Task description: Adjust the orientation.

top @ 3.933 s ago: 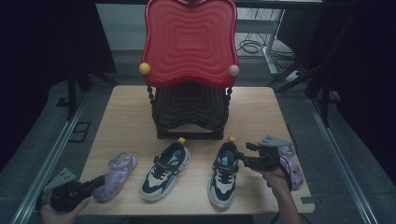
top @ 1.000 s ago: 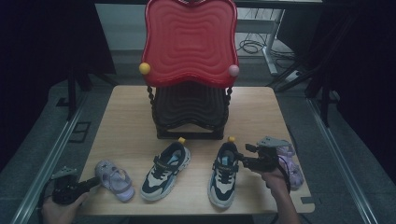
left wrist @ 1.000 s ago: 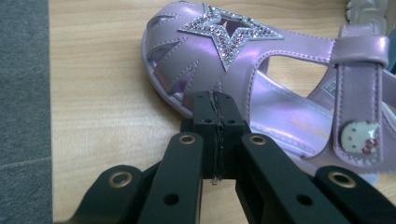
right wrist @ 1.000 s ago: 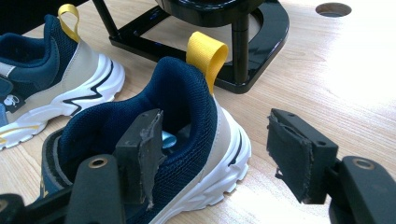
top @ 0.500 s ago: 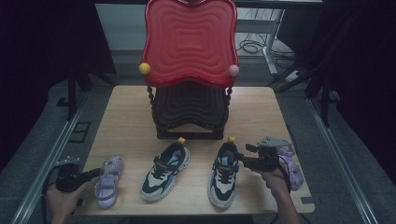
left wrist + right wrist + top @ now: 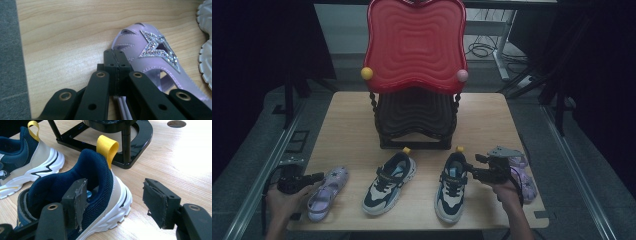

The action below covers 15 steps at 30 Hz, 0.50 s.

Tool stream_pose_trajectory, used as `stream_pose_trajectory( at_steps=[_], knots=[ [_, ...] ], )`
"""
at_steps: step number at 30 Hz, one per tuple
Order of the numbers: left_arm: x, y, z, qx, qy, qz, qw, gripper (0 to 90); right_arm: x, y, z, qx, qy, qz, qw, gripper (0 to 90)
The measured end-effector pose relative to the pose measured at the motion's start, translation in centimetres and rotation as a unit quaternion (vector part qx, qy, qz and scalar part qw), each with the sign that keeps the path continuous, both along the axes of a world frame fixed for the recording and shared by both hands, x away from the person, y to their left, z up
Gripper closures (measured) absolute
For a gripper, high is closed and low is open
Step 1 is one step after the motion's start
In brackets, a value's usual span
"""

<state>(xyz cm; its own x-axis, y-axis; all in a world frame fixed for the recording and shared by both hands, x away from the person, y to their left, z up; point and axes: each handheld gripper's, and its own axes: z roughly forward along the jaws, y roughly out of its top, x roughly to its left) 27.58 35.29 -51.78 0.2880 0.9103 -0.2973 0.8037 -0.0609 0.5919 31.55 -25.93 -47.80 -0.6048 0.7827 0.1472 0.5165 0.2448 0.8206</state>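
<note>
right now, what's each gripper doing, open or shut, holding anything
Left gripper: jaws shut on a thin edge at the back of the purple sandal.
Right gripper: jaws open, straddling the heel wall of the navy sneaker, not clamped.

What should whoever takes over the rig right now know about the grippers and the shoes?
Left gripper: shut, tips against the purple sandal near the table's front left corner.
Right gripper: open, one jaw inside the right sneaker's heel, not clamped.
Left sneaker lies between them; a second purple sandal lies behind the right gripper.
Done: shoes roughly in a row. Left: probably straightening them.
</note>
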Motion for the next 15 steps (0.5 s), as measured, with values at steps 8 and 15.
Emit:
stream_pose_trajectory(
  at_steps=[8, 15],
  knots=[
    [-0.7, 0.0, 1.8, -0.008, -0.046, 0.022, 0.9987, 68.2, 0.0, -0.1, 0.0, 0.000, -0.001, 0.002, 1.0000, 36.2],
    [-1.8, -3.1, 5.3, 0.006, -0.130, 0.000, 0.9915, 42.0, -0.2, 0.0, 0.2, 0.005, -0.013, 0.012, 0.9998, 36.2]
  ],
)
